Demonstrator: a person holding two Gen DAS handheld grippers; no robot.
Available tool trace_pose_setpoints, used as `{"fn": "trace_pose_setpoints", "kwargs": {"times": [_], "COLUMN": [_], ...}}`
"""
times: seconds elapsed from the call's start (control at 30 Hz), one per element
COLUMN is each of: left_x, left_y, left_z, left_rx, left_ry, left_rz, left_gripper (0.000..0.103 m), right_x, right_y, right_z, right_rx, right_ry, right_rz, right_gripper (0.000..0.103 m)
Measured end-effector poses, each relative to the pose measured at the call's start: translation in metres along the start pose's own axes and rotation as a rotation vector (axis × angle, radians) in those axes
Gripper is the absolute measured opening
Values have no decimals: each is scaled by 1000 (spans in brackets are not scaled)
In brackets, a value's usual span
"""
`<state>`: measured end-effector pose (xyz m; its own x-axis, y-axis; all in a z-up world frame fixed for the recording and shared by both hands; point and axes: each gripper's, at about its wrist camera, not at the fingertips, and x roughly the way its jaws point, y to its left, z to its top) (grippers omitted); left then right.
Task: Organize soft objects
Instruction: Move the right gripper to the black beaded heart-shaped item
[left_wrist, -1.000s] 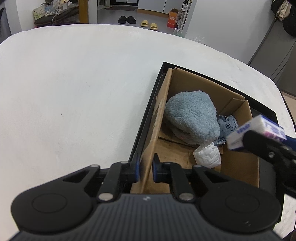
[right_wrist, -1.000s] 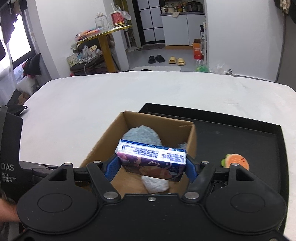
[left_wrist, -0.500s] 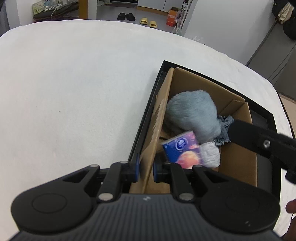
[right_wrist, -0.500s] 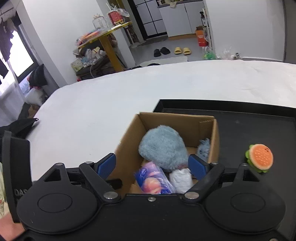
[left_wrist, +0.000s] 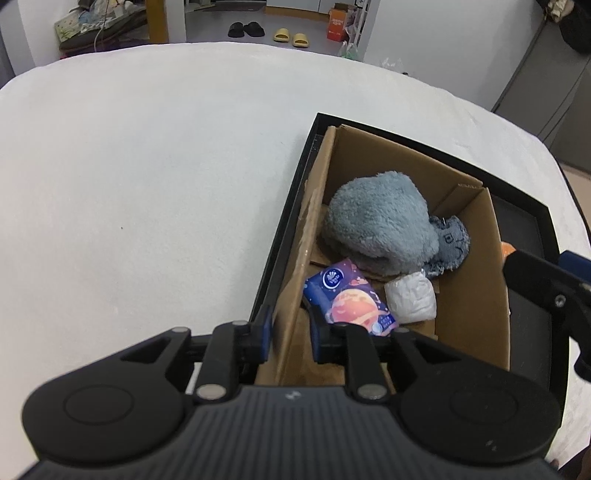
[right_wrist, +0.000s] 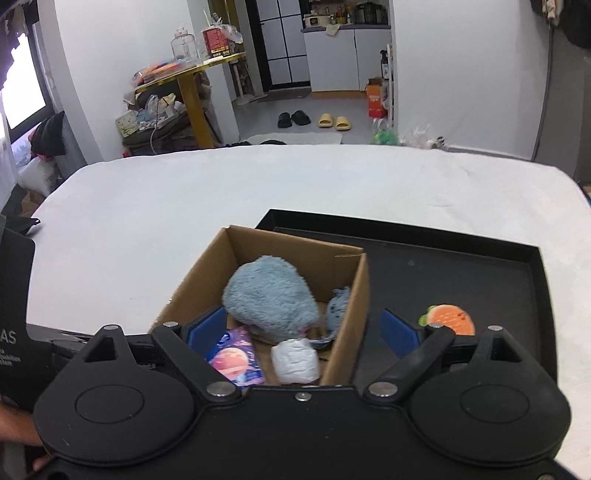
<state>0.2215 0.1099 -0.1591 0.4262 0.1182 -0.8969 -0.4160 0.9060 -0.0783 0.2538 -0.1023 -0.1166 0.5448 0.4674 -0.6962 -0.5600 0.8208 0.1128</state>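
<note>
Your left gripper is pinched narrow on the near-left wall of the cardboard box, one blue pad outside the wall and the other inside it. Your right gripper stands wide and holds nothing; its left pad sits over the box's near-left corner and its right pad hangs outside the box's right wall, above the black tray.

The box stands in the left part of that tray, and the tray lies on the white table. Inside the box, the fluffy blue-grey plush fills the far half, leaning toward the left wall. A small blue denim-like toy is tucked against the plush on the box's right side. Nearer you, the tissue pack with its blue and pink planet print lies tilted on the box floor, close to the left wall and just ahead of your left gripper's inner pad. The white roll sits just beside the pack, on the side toward the box's right wall, touching or nearly touching the denim toy.

Outside the box, to its right, the orange burger toy lies on the tray floor, well apart from the box wall and just beyond your right gripper's right finger.
</note>
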Motion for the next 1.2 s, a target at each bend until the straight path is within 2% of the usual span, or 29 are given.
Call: {"fn": "trace_pose_setpoints", "kwargs": {"times": [0.03,0.2,0.33,0.4,0.6,1.0,1.2], "left_x": [0,-5,-7,-7,-10,-9,-7], "left_y": [-1,-7,-13,-16,-24,-37,-43], "left_z": [0,0,0,1,1,5,6], "left_rx": [6,46,56,61,87,129,140], "left_ry": [4,5,3,4,-7,-11,-7], "left_rz": [0,22,36,54,96,157,186], "left_gripper": [24,52,60,69,76,79,79], "right_x": [-1,-7,-10,-12,-12,-2,9], "right_y": [-2,-16,-29,-35,-55,-80,-91], "right_z": [-1,-4,-7,-9,-20,-32,-42], "right_rx": [-4,13,29,33,56,85,97], "right_ry": [-4,-18,-27,-30,-18,-10,21], "right_rz": [-5,-17,-24,-34,-44,-37,-22], "right_gripper": [91,91,92,92,92,92,91]}}
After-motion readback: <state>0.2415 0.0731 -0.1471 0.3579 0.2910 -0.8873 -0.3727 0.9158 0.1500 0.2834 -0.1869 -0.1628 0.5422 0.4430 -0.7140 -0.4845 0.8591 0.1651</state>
